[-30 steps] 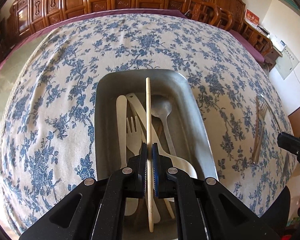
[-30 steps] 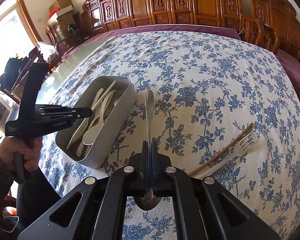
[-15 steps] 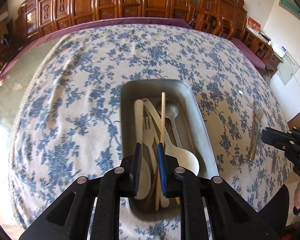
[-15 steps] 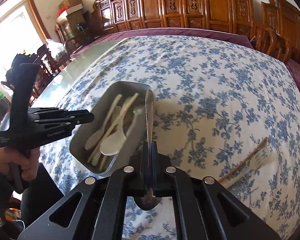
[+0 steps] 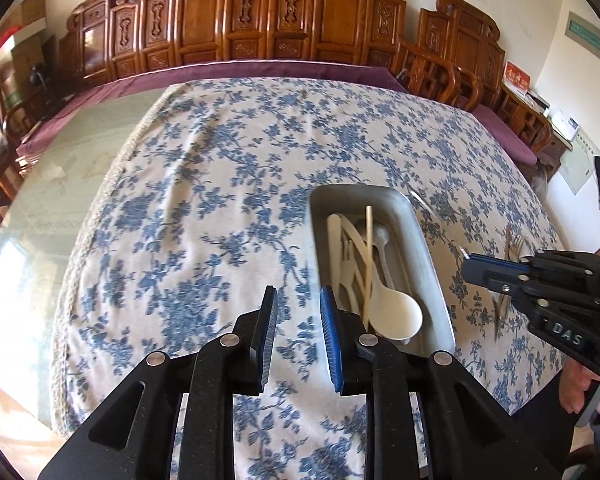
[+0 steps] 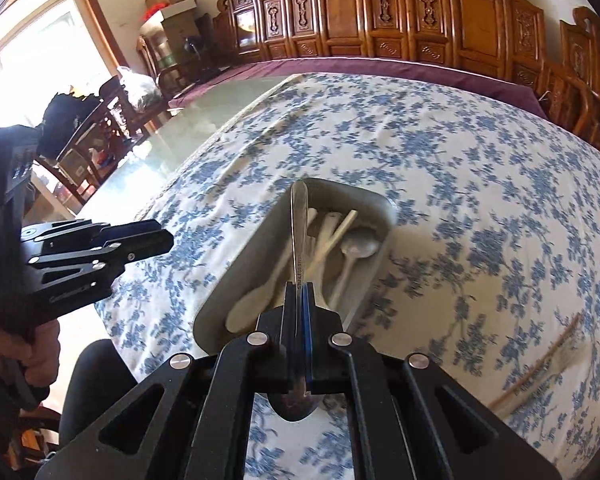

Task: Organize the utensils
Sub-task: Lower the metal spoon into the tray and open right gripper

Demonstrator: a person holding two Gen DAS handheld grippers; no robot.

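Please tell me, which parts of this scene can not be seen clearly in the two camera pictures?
- Right wrist view: the steel spoon bowl sits under the right gripper, partly covered by its body.
- Left wrist view: the near end of the metal tray is hidden behind the left gripper.
- Both views: the fork and chopstick on the tablecloth are blurred, so their details are unclear.
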